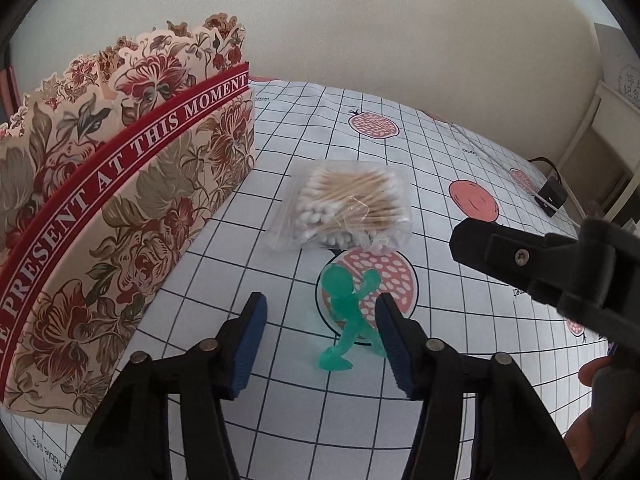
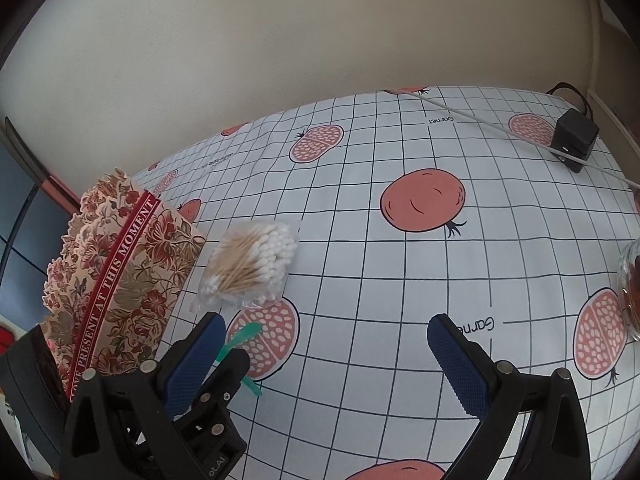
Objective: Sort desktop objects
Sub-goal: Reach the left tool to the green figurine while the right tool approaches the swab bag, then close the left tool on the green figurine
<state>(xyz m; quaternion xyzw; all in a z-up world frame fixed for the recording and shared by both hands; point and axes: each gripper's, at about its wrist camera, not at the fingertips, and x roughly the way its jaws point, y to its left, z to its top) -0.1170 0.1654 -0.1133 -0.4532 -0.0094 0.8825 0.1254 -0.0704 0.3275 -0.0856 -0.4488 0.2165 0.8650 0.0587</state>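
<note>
While the left gripper fingers gape around the green figure, only the right gripper, fingers released, sees the glass jar

Translucent green figurine; cream box with red-and-olive flowers — red band, white lettering; white tablecloth — black grid, pink pomegranates; blue gripper pads.

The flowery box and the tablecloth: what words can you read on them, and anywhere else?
"PRESENT AT THIS MOMENT": red band on the flowery box; its start is cut off.
"Garnet": printed on the tablecloth, and again, partly hidden, near the right gripper.
Other small tablecloth print: too blurred to read.
</note>
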